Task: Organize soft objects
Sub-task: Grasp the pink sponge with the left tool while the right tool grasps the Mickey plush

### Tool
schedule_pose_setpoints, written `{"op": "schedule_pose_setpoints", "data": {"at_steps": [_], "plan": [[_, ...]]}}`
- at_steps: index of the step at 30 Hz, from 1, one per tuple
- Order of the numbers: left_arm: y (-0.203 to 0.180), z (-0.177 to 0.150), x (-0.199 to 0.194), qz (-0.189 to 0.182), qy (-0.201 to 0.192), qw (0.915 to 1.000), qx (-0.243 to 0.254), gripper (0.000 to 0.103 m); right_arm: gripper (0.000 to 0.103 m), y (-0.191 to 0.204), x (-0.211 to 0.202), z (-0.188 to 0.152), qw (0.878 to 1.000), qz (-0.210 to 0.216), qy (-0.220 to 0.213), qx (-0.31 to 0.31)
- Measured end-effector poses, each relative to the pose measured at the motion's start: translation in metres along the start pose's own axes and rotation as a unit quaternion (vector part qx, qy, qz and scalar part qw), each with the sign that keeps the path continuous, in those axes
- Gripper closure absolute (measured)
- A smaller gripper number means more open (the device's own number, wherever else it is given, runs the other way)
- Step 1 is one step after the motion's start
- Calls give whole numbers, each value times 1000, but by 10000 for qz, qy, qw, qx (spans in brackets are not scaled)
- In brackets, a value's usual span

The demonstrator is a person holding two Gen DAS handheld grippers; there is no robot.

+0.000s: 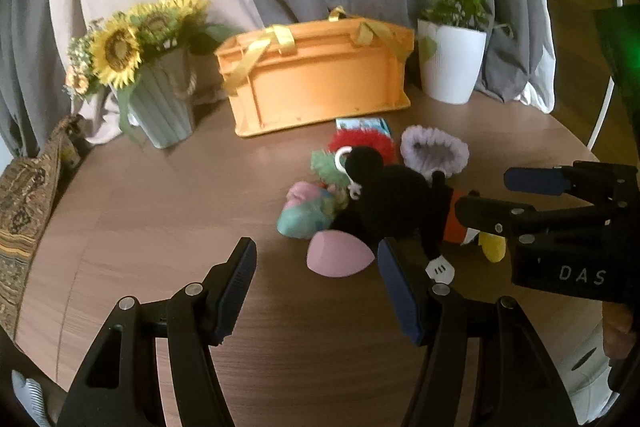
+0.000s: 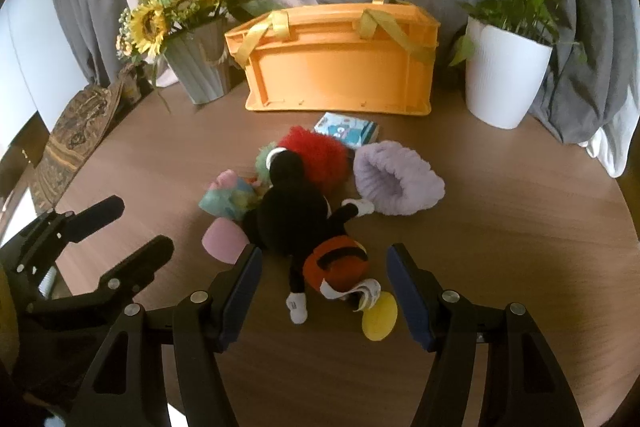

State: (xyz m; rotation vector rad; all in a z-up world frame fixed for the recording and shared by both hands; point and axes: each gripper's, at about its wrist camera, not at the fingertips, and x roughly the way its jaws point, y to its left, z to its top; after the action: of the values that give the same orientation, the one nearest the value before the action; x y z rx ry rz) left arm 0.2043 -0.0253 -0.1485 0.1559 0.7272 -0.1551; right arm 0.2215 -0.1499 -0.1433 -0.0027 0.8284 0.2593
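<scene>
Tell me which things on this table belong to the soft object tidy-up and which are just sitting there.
Part of the job:
black plush toy
red pom-pom
lilac scrunchie
pink sponge
pastel soft toy
orange crate, the likely container

Just lying about:
sunflower vase
white plant pot
small blue packet
</scene>
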Motion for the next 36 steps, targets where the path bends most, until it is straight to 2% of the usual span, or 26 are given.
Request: {"op": "schedule_pose_setpoints", "data": {"at_steps": [6,19,33,36], "plan": [[-6,-6,21,-39,165,9998,72,41,38,-7,18,-5,9997,105,229,70],[-16,-10,52,30,356,9992,192,41,39,-14,41,-7,9991,266,322,112],[-18,-11,69,37,520,9986,64,41,47,-18,53,-9,9979,458,436,149],[-18,-11,71,46,517,9986,92,44,50,-16,54,-9,9977,486,437,149]]}}
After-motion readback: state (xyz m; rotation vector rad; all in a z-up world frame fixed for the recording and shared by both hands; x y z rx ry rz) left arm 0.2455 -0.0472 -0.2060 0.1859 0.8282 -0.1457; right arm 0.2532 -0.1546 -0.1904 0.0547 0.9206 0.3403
